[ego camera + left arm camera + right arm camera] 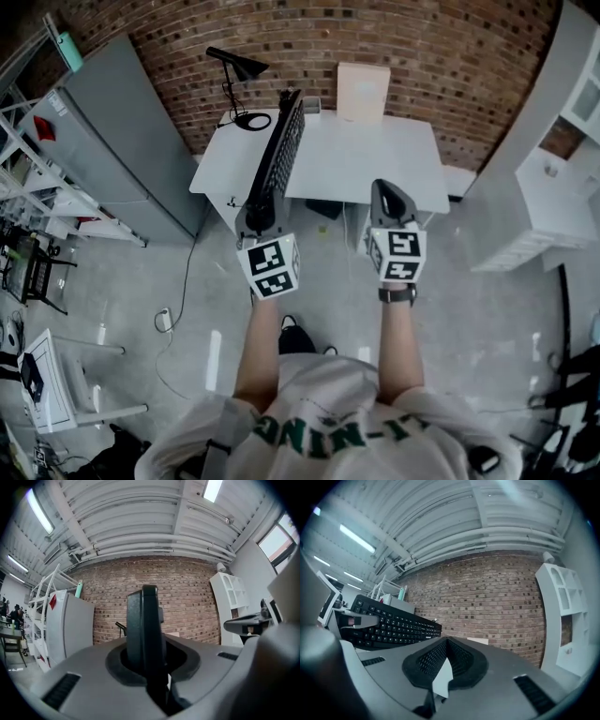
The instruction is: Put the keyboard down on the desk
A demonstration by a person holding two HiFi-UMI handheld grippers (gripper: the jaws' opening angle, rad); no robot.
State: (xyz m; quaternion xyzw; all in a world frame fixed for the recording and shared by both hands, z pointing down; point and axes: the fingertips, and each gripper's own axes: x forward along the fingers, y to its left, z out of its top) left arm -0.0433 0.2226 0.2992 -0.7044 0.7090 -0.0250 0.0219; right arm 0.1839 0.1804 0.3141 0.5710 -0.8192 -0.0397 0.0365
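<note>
The left tool [261,221] is clamped on the near short end of the keyboard [279,150]. The keyboard stands on its long edge and runs away from the person over the left part of the white worktop [375,159], its keys facing right. From the head view I cannot tell whether its lower edge touches the surface. In the left gripper view the dark slab fills the gap between the jaws, and both pads press on it. The right tool [386,192] hangs by the near edge of the worktop, well apart from the keyboard, with its jaws together and nothing between them. To the right of the keyboard the worktop lies bare up to its right edge, so the widest open room is in the middle and on the right. On the far left corner stands a black lamp [238,67], just beside the keyboard's far end. A pale box [364,91] leans at the far edge against the brick wall [431,56]. A grey cabinet [117,141] stands left of the worktop, a white shelf unit [553,178] to the right. The floor [469,328] is grey and smooth, with a cable [180,281] trailing at the left.
</note>
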